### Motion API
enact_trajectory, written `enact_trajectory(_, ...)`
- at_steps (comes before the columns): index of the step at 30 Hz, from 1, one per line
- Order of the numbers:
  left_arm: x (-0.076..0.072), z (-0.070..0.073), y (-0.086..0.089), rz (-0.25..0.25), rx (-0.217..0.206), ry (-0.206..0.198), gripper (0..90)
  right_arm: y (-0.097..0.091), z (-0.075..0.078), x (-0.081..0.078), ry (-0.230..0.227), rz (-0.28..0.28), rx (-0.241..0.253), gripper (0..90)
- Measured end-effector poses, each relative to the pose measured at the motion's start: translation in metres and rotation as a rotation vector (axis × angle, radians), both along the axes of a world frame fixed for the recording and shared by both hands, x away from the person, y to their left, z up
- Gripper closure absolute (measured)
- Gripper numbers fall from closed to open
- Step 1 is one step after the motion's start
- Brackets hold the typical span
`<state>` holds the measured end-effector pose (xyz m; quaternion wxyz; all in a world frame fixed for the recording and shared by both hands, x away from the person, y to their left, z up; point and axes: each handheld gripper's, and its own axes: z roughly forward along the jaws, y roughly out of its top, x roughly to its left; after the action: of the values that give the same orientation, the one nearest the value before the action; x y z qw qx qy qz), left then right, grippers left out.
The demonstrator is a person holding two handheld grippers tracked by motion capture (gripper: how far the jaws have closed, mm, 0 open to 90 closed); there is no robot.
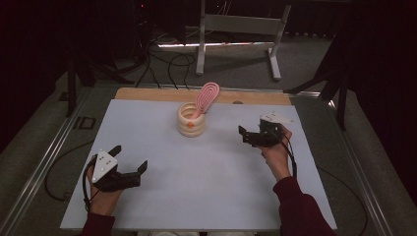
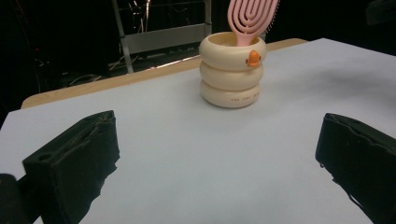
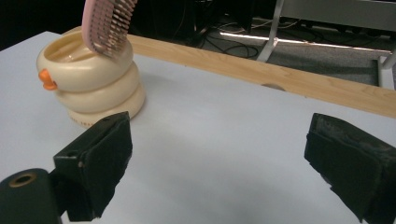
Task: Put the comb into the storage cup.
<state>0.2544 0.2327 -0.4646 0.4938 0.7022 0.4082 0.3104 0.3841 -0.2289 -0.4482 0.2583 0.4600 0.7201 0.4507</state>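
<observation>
hiding its handle inside the ringed cup (image 1: 191, 120), the pink brush (image 1: 207, 96) leans; both grippers gape empty.

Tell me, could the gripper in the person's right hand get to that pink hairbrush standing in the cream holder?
Probably yes. The right gripper is open and empty, and only bare white table lies between it and the pink hairbrush, whose head sticks up above the rim of the cream holder.
</observation>
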Motion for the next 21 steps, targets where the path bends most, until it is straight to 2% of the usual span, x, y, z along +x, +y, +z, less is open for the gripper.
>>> enact_trajectory(9, 0.002, 0.004, 0.008, 0.011, -0.016, -0.006, 0.3, -0.011, -0.007, -0.019, -0.019, 0.011, -0.020, 7.6)
enact_trajectory(21, 0.003, 0.007, 0.015, 0.016, -0.028, -0.006, 0.3, -0.018, -0.011, -0.050, -0.073, 0.026, -0.048, 7.5)
